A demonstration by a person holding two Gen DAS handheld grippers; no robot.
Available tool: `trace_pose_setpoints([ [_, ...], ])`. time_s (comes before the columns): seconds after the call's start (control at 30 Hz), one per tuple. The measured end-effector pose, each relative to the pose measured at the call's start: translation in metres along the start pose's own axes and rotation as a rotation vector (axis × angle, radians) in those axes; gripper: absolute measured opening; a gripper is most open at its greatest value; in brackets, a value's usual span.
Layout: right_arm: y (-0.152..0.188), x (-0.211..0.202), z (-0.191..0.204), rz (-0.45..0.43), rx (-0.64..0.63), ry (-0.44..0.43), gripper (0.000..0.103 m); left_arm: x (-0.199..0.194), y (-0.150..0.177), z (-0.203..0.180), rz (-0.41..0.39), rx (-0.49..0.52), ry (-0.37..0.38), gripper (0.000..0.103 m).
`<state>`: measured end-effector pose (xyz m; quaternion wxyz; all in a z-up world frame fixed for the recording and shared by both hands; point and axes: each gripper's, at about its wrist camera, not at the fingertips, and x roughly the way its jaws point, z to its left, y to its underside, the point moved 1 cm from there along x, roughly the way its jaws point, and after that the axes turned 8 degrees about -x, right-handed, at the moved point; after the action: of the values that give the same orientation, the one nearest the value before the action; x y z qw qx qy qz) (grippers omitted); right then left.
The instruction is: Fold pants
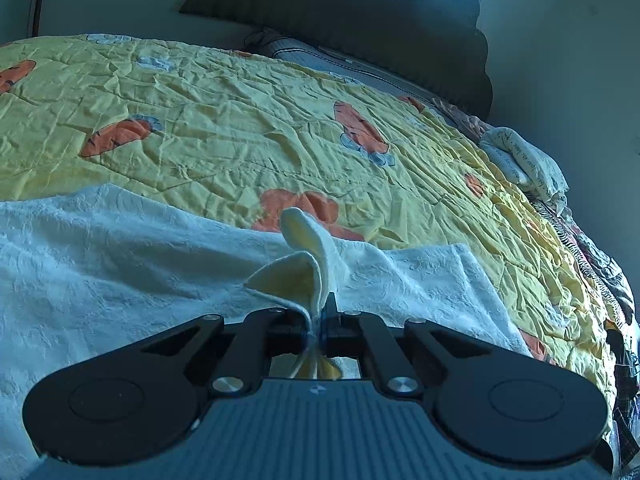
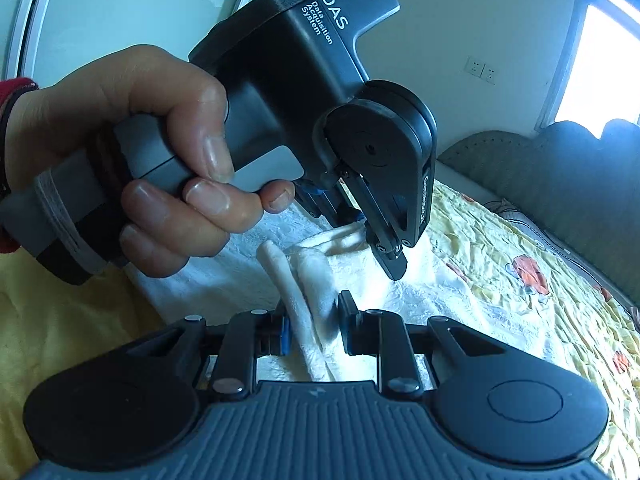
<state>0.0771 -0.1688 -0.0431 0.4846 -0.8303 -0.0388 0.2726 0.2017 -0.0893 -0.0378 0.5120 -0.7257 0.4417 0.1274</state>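
White textured pants [image 1: 100, 248] lie spread on a yellow quilt [image 1: 208, 128]. In the left wrist view my left gripper [image 1: 318, 320] is shut on a pinched fold of the pants, and a cream flap stands up above its tips. The right wrist view shows my right gripper [image 2: 314, 322] closed on a thick rolled bunch of the pants [image 2: 304, 292] that fills the gap between its fingers. Just beyond it a person's hand [image 2: 160, 152] holds the left gripper [image 2: 391, 266], tips down on the same white cloth [image 2: 420, 292].
A dark padded headboard [image 1: 360, 20] and a grey pillow [image 1: 320, 60] stand at the far end of the bed. Crumpled clothes [image 1: 532, 164] pile along the bed's right edge. A window [image 2: 600, 72] and wall sockets [image 2: 480, 68] are on the far wall.
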Motion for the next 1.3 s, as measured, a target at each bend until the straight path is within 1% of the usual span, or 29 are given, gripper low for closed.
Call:
trace_pose_setpoints([
  [0.4, 0.007, 0.003, 0.006, -0.024, -0.016, -0.003, 0.022, -0.013, -0.003, 0.009, -0.033, -0.012, -0.012, 0.005],
  [0.5, 0.009, 0.004, 0.008, -0.024, -0.029, -0.008, 0.022, -0.011, -0.003, 0.015, -0.018, -0.02, -0.02, 0.005],
  [0.53, 0.009, 0.005, 0.009, -0.007, -0.04, -0.015, 0.023, -0.009, -0.003, 0.018, -0.005, -0.032, -0.02, 0.006],
  [0.6, 0.01, 0.001, 0.01, 0.015, -0.051, -0.019, 0.023, -0.007, -0.001, 0.023, 0.007, -0.055, -0.029, 0.015],
  [0.67, 0.009, -0.012, 0.006, 0.011, -0.027, -0.058, 0.025, -0.007, 0.0, 0.028, 0.006, -0.073, -0.035, 0.032],
  [0.73, 0.009, -0.03, -0.002, -0.019, 0.014, -0.136, 0.026, -0.008, 0.0, 0.033, 0.004, -0.086, -0.029, 0.033],
  [0.77, 0.009, -0.039, -0.007, -0.047, 0.042, -0.181, 0.026, -0.008, -0.001, 0.034, 0.007, -0.095, -0.025, 0.034],
  [0.8, 0.009, -0.049, -0.014, -0.081, 0.078, -0.208, 0.026, -0.008, -0.001, 0.036, 0.008, -0.106, -0.023, 0.035],
  [0.83, 0.01, -0.056, -0.02, -0.104, 0.113, -0.211, 0.026, -0.009, -0.002, 0.037, 0.003, -0.117, -0.023, 0.036],
  [0.9, 0.012, -0.06, -0.031, -0.124, 0.161, -0.177, 0.026, -0.01, -0.005, 0.039, -0.018, -0.134, -0.029, 0.039],
  [0.93, 0.014, -0.057, -0.034, -0.112, 0.162, -0.144, 0.027, -0.011, -0.007, 0.04, -0.032, -0.146, -0.035, 0.04],
  [1.0, 0.02, -0.044, -0.033, -0.033, 0.128, -0.097, 0.027, -0.012, -0.013, 0.043, -0.057, -0.176, -0.029, 0.043],
  [1.03, 0.024, -0.038, -0.031, -0.003, 0.111, -0.09, 0.027, -0.01, -0.015, 0.045, -0.064, -0.189, -0.016, 0.043],
  [1.1, 0.03, -0.031, -0.026, 0.031, 0.094, -0.106, 0.027, -0.007, -0.019, 0.05, -0.067, -0.227, -0.01, 0.042],
  [1.17, 0.034, -0.029, -0.019, 0.048, 0.067, -0.107, 0.027, -0.009, -0.02, 0.054, -0.108, -0.263, 0.009, 0.043],
  [1.2, 0.036, -0.029, -0.015, 0.056, 0.04, -0.093, 0.027, -0.012, -0.019, 0.055, -0.139, -0.268, -0.004, 0.042],
  [1.23, 0.038, -0.028, -0.008, 0.063, 0.006, -0.071, 0.027, -0.014, -0.019, 0.055, -0.177, -0.263, -0.039, 0.042],
  [1.3, 0.04, -0.026, -0.004, 0.064, -0.02, -0.029, 0.027, -0.019, -0.02, 0.054, -0.209, -0.233, -0.109, 0.043],
])
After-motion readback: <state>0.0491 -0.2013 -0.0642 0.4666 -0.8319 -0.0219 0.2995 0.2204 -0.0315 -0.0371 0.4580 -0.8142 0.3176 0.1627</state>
